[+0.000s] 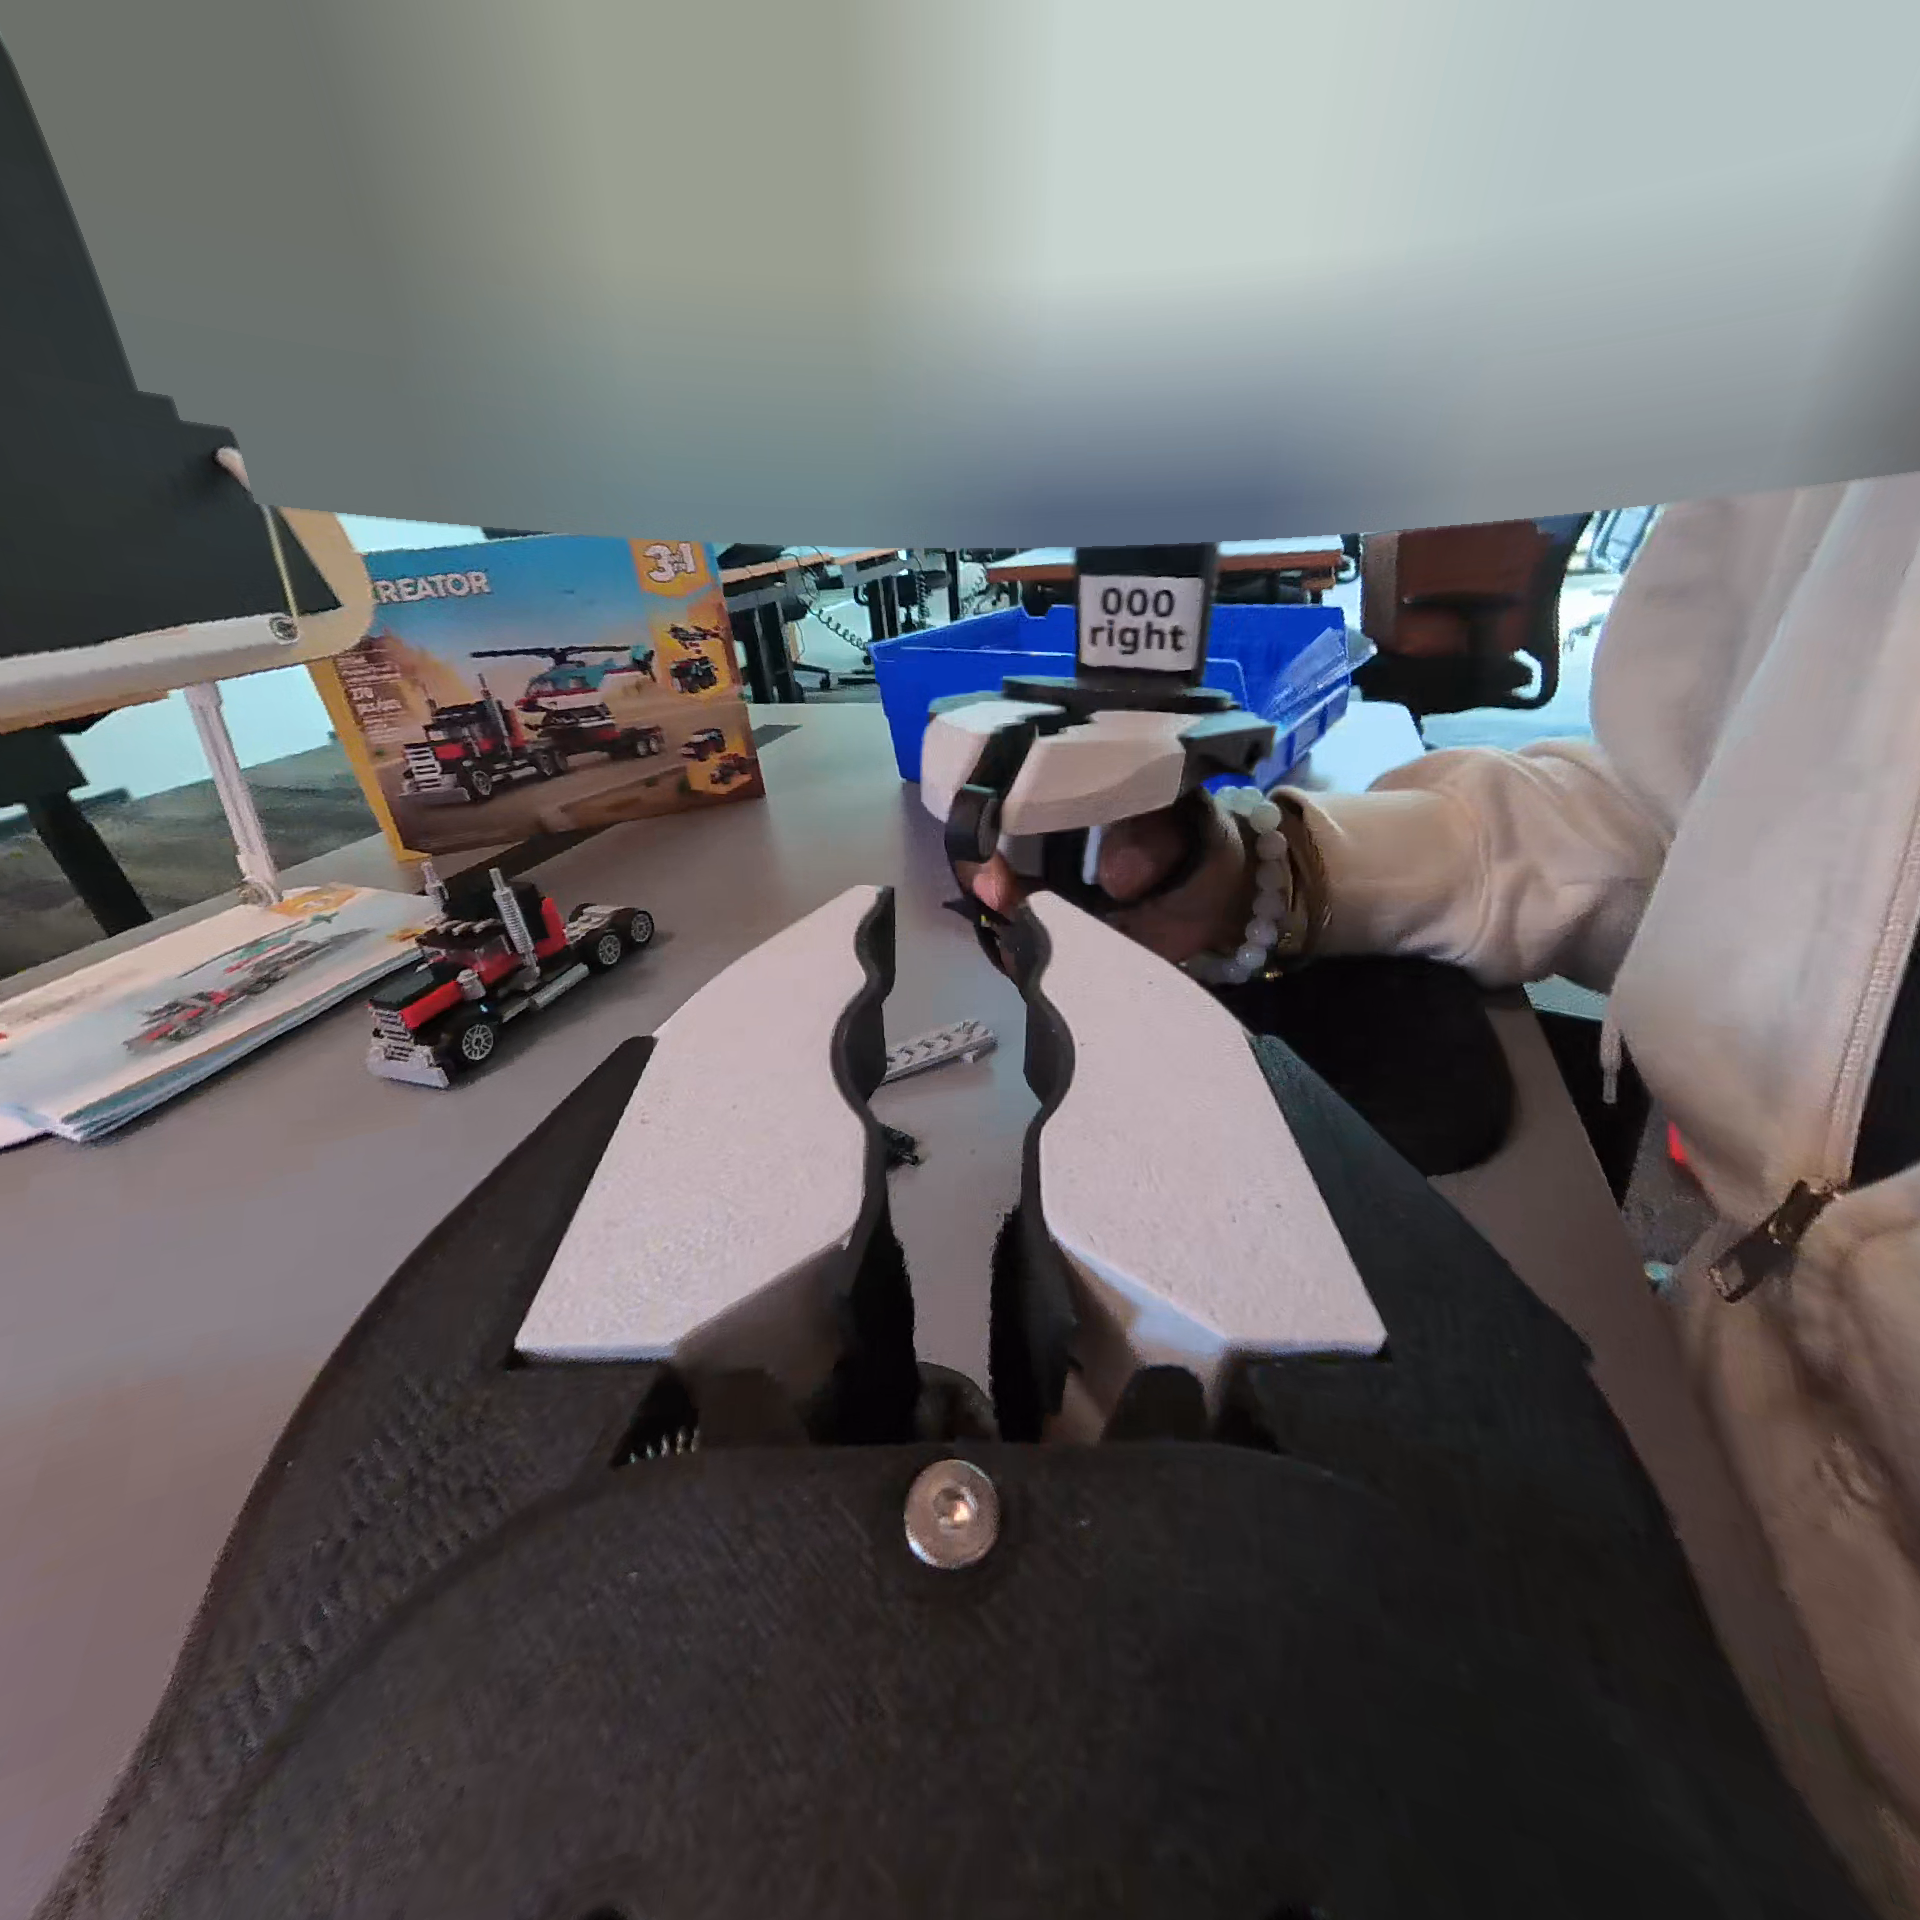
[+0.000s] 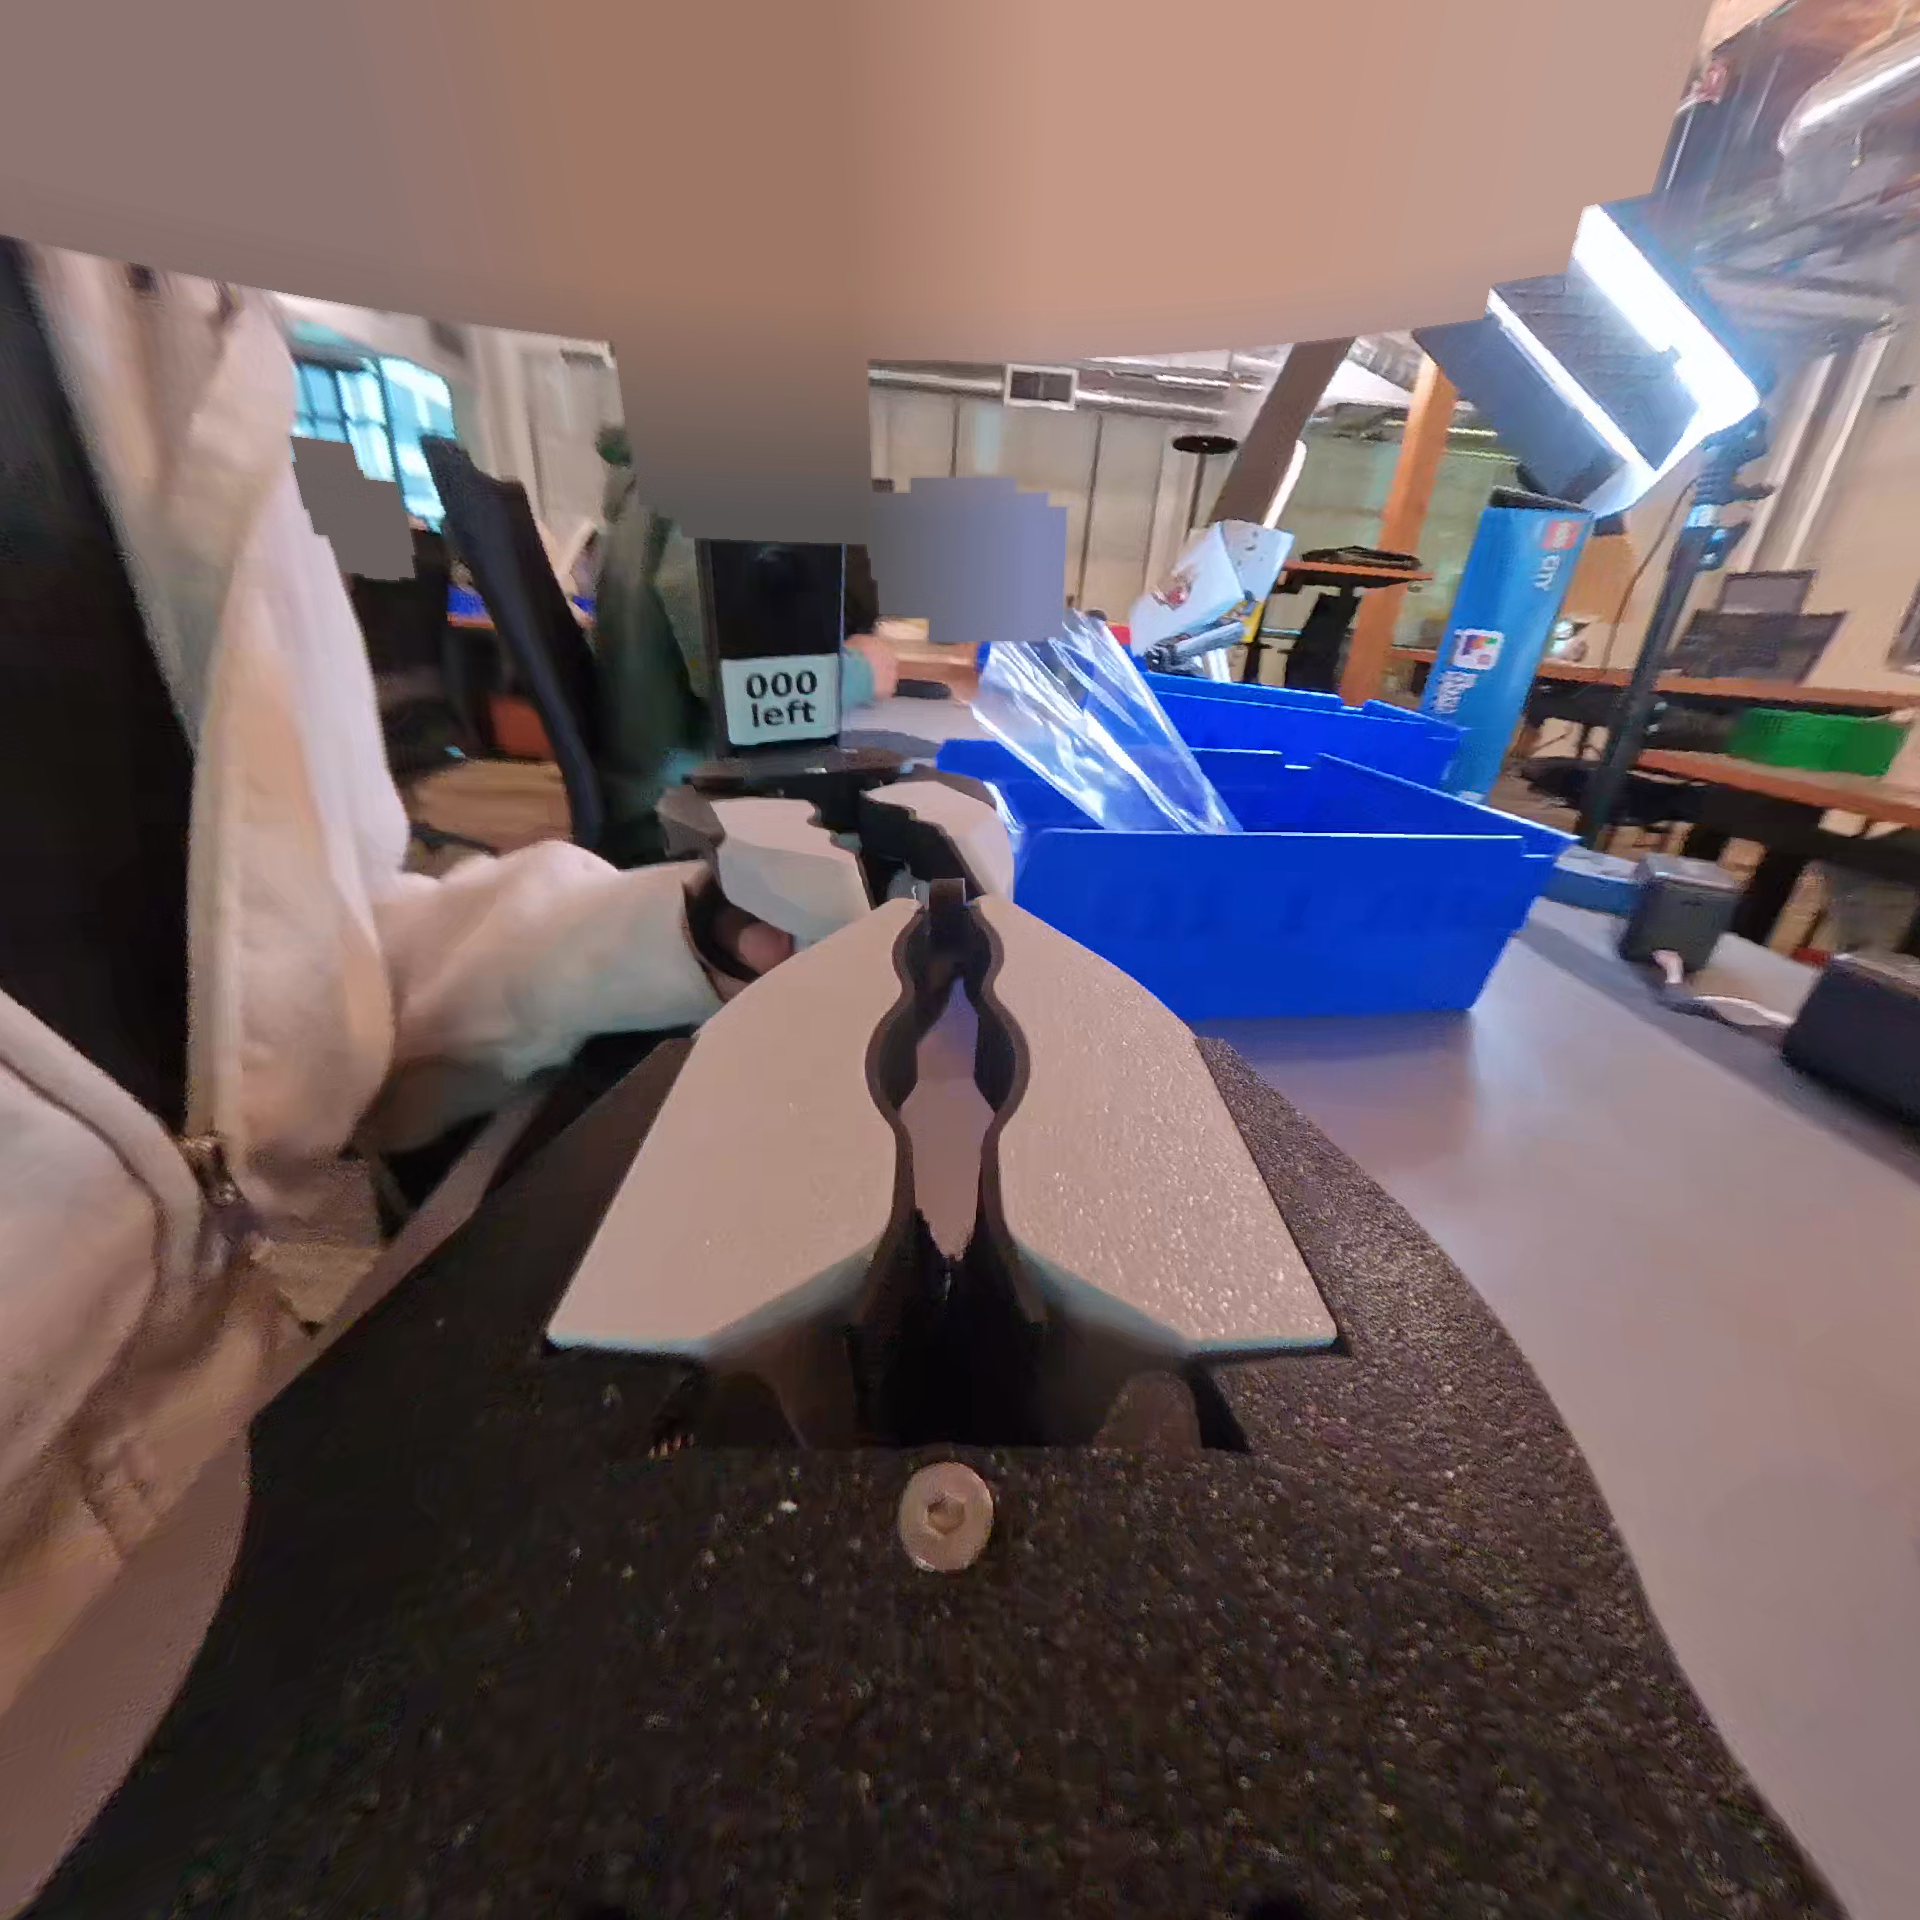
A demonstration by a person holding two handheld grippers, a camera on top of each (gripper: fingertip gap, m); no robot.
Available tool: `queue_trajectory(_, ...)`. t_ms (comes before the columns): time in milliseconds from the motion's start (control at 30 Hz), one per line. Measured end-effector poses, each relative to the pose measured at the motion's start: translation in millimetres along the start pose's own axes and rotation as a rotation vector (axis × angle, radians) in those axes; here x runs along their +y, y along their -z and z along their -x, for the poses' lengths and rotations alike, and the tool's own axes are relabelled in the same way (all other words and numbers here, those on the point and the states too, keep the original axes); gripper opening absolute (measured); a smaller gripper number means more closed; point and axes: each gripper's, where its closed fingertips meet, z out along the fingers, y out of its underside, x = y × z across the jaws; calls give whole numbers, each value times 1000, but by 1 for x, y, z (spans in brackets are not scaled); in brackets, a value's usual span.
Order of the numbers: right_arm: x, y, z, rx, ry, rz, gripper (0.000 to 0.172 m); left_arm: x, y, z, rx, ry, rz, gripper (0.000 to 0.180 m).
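Note:
My left gripper (image 1: 961, 912) is open and holds nothing; between its fingers I see the grey table (image 1: 675, 831) and a flat grey studded plate (image 1: 940, 1044) lying on it. My right gripper (image 2: 948, 920) is shut on a small black piece (image 2: 948, 902) that sticks up from its fingertips. In the left wrist view the right gripper (image 1: 977, 842) hangs just beyond my left gripper's right fingertip (image 1: 1039, 920). In the right wrist view the left gripper (image 2: 868, 831) stands open right behind the black piece. A person's hands in white sleeves hold both grippers.
A black and red toy truck (image 1: 499, 977), an open booklet (image 1: 177, 997) and a toy set box (image 1: 551, 686) stand at the left. A blue bin (image 2: 1278, 914) with a clear plastic bag (image 2: 1091, 727) stands behind the grippers. Black devices (image 2: 1860, 1029) lie at the right. My two grippers' fingertips are within a few centimetres of each other.

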Motion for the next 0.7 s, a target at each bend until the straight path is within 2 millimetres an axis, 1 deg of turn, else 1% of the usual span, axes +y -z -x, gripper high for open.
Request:
queue_trajectory(100,-2,0,5,-47,-62,-24,6,-4,-6,-4,12,-1,-13,17)
queue_trajectory(267,5,-3,9,-72,-92,6,6,-8,-8,-10,49,40,-46,7)
queue_trajectory(400,8,-2,8,-66,-102,19,6,-3,-8,-8,39,44,-23,7)
queue_trajectory(467,7,-3,8,-76,-111,12,6,1,-9,-6,30,56,-5,17)
queue_trajectory(500,8,-3,8,-78,-115,15,6,3,-9,-7,37,64,7,18)
queue_trajectory(567,10,-3,8,-80,-119,23,6,2,-10,-10,57,78,0,7)
queue_trajectory(700,14,-5,1,-28,-123,31,8,5,-9,-3,23,111,10,6)
